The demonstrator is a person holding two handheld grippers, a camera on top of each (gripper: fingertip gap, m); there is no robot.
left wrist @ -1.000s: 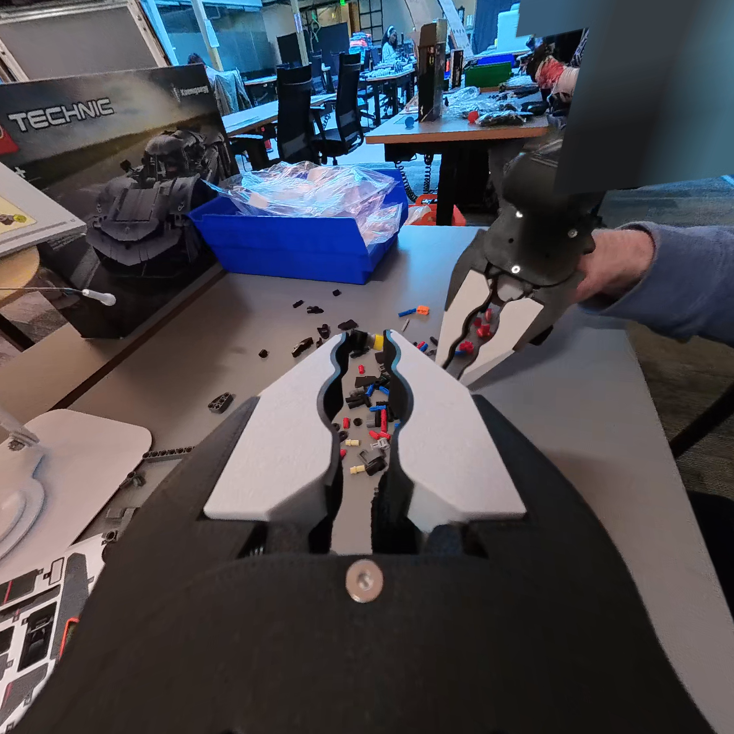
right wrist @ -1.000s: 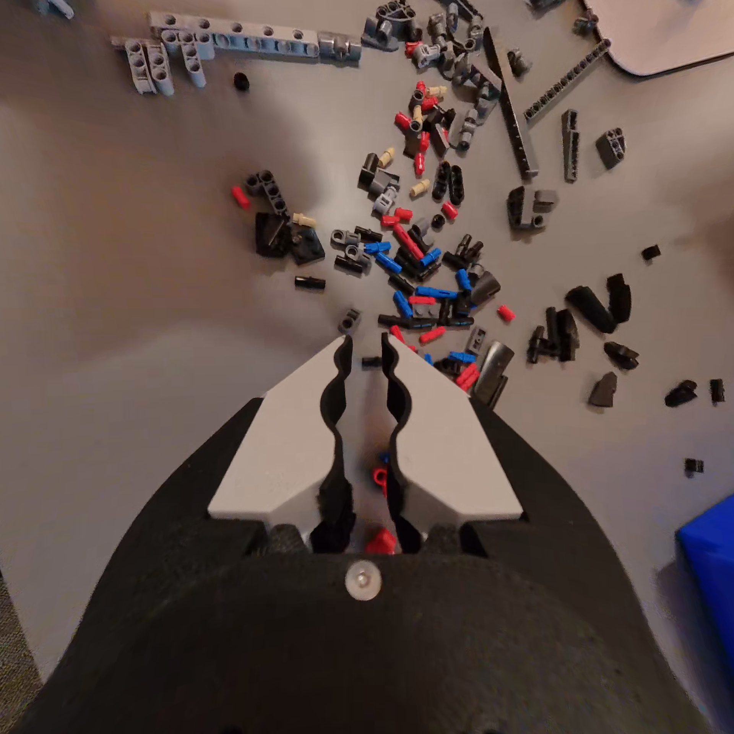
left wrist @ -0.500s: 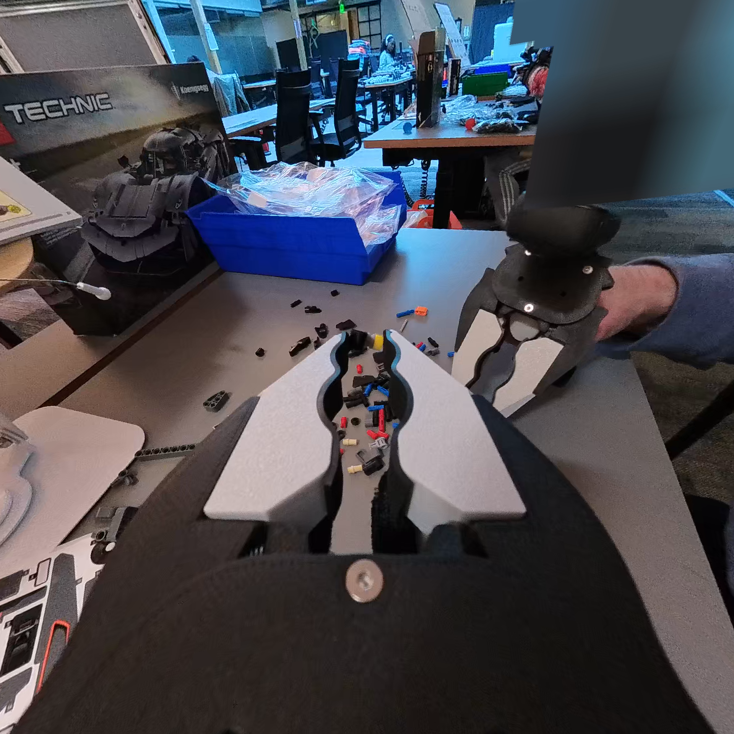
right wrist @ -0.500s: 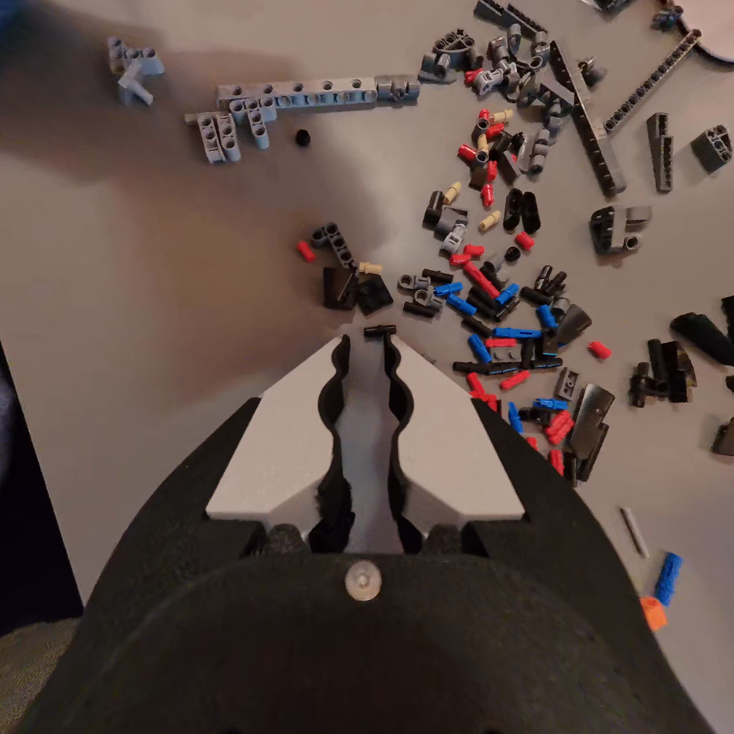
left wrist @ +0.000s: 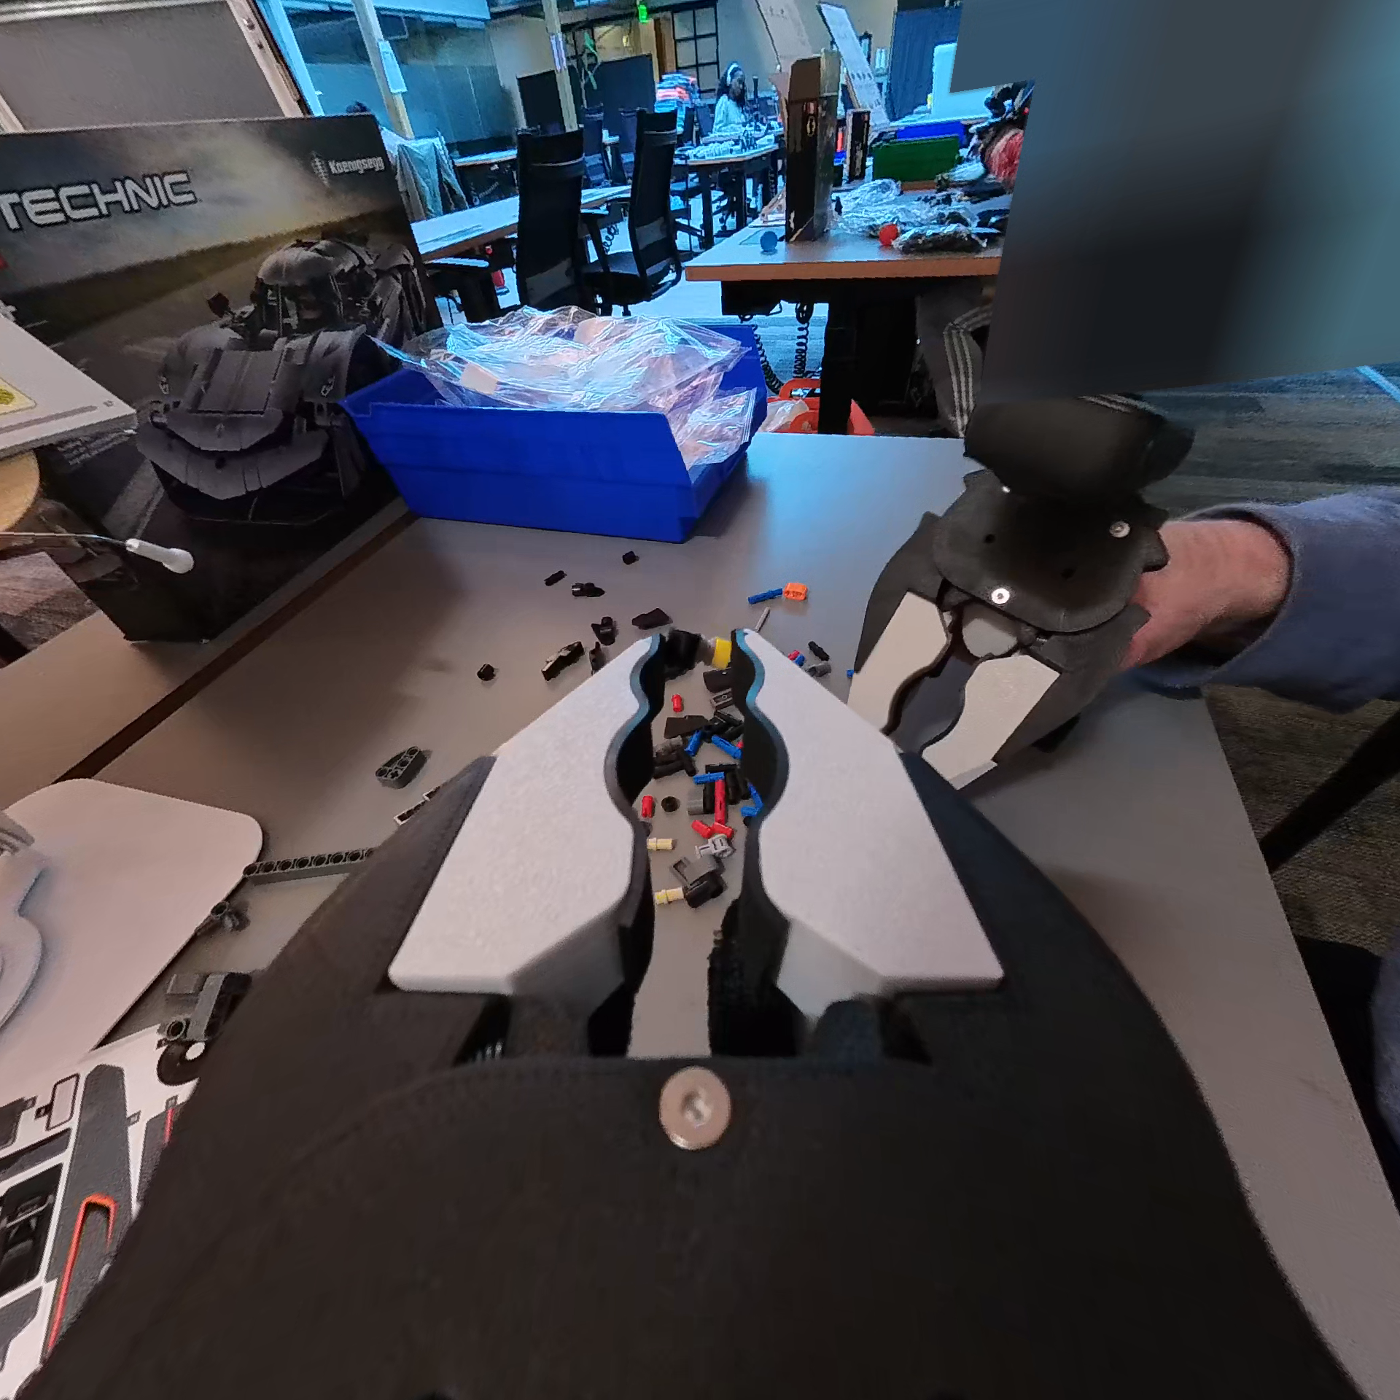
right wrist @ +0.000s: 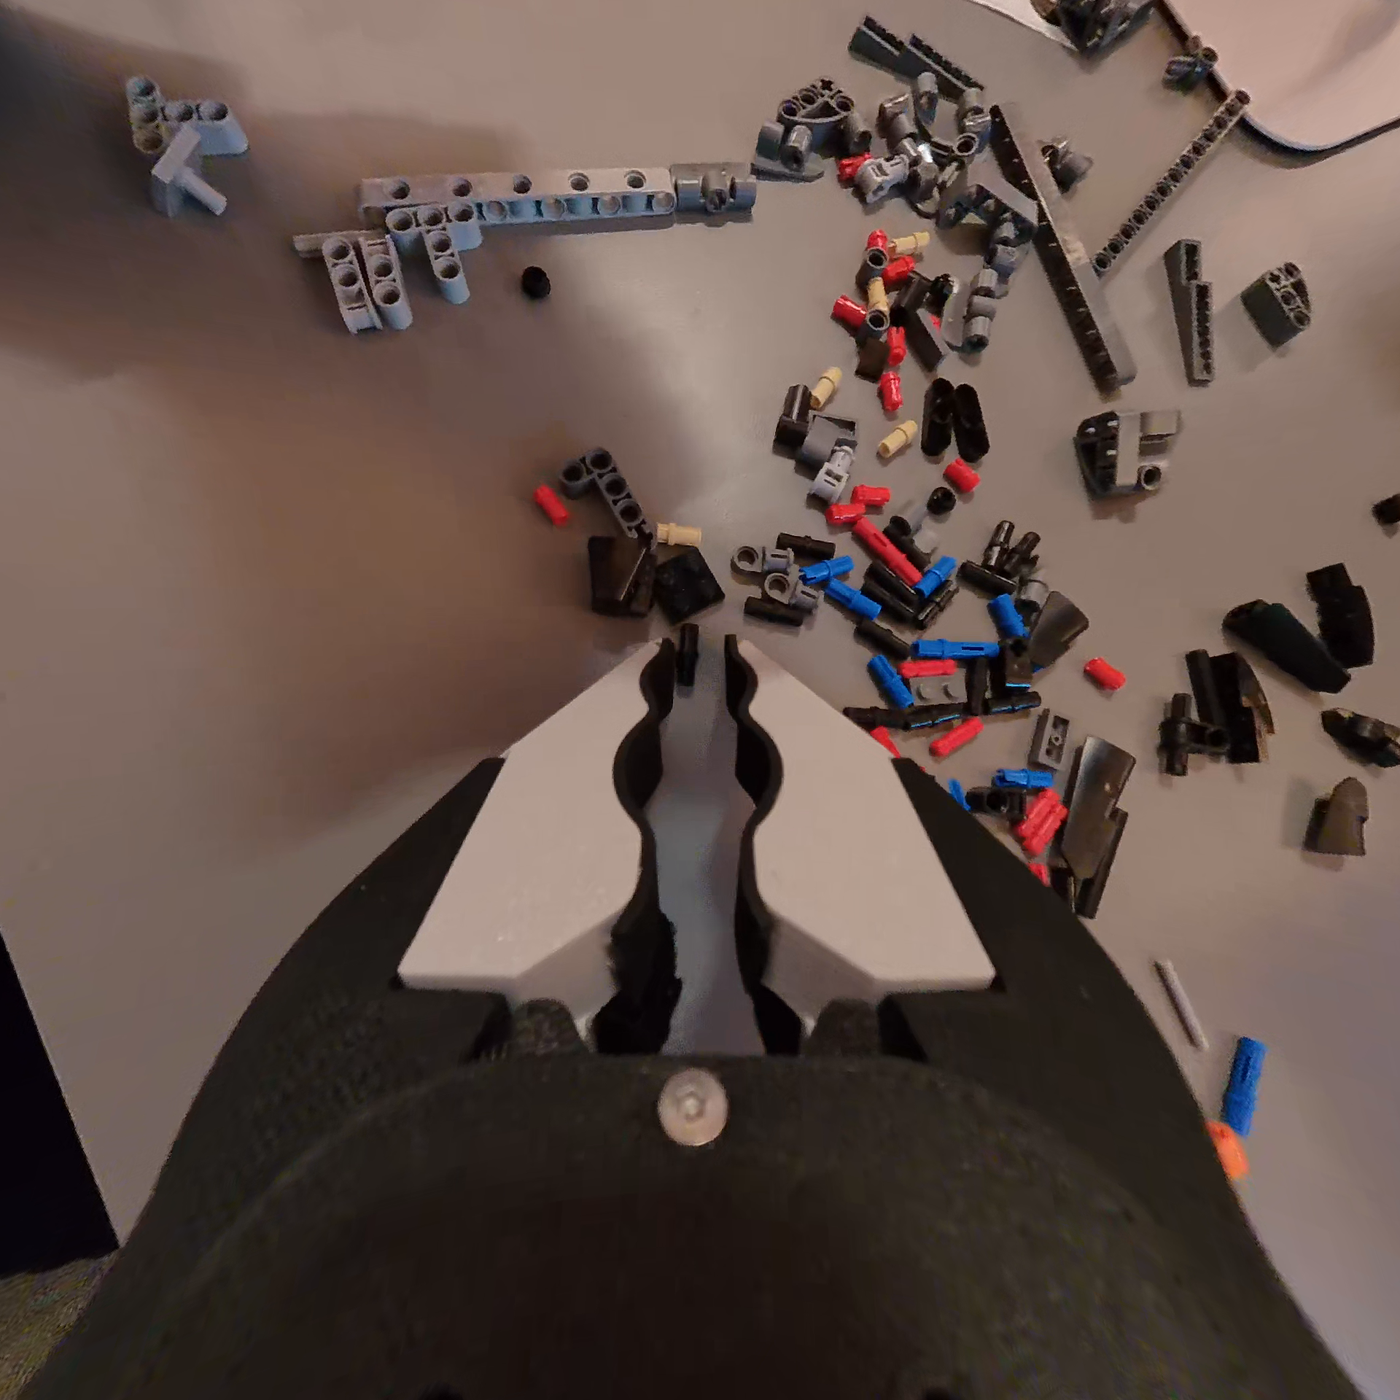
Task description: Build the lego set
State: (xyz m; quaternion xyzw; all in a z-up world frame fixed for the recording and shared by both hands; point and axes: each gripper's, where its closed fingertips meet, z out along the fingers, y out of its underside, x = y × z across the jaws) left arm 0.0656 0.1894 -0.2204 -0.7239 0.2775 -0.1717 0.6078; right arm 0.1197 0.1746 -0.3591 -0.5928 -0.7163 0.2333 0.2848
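Note:
Loose Lego Technic pieces (right wrist: pixel 894 576) in black, red, blue and tan lie scattered on the grey table (right wrist: pixel 303 530). My right gripper (right wrist: pixel 698 642) points down at the pile's near-left edge. Its jaws stand slightly apart, and a small black pin (right wrist: pixel 687 653) stands lengthwise between the tips against the left finger. The right gripper also shows in the left wrist view (left wrist: pixel 920 746), tips down on the table. My left gripper (left wrist: pixel 701 642) hovers over the pile (left wrist: pixel 704 788), shut on a small black-and-yellow piece (left wrist: pixel 693 648) at its tips.
A light grey beam assembly (right wrist: pixel 515 204) and a smaller grey one (right wrist: pixel 178 136) lie at the far left. A blue bin of plastic bags (left wrist: pixel 545 470), the set's box (left wrist: pixel 189 303), a white pad (left wrist: pixel 129 856) and a printed sheet (left wrist: pixel 60 1136) ring the table. A hand (left wrist: pixel 1212 591) holds the right gripper. Some 15 centimeters of space lies between my two pairs of fingers.
My right gripper moved off the pile toward its edge and came down over the black pin, which lay crosswise ahead of the tips and now stands between them. The left gripper barely moved.

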